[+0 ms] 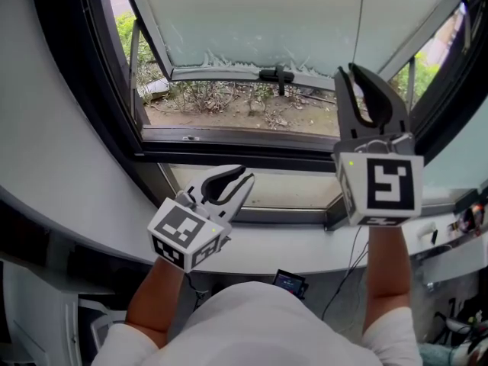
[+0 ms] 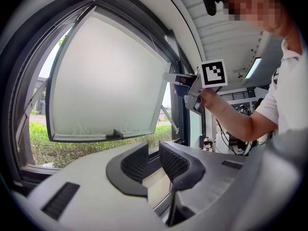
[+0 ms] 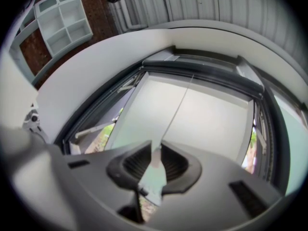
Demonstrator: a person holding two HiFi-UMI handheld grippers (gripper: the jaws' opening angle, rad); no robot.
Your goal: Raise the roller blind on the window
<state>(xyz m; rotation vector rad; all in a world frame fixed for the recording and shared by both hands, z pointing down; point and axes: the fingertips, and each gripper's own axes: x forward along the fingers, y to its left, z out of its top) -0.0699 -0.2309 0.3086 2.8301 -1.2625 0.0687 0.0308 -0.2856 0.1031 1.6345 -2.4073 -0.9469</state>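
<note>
A pale blind [image 1: 252, 21] covers the tilted-out window sash, which has a dark handle [image 1: 276, 75] on its bottom bar. A thin pull cord [image 1: 361, 21] hangs down in front of it. My right gripper [image 1: 348, 69] is raised at the cord's lower end and points upward. In the right gripper view the cord [image 3: 175, 107] runs straight down into the jaws, and the right gripper [image 3: 155, 150] is shut on its small pale end piece. My left gripper [image 1: 231, 183] hovers low over the sill, open, with nothing between its fingers [image 2: 137, 162].
A white curved sill [image 1: 305, 242] runs below the dark window frame [image 1: 229, 139]. Soil and shrubs [image 1: 229, 101] show through the gap under the sash. Cables and small devices [image 1: 457, 219] lie at the right end of the sill.
</note>
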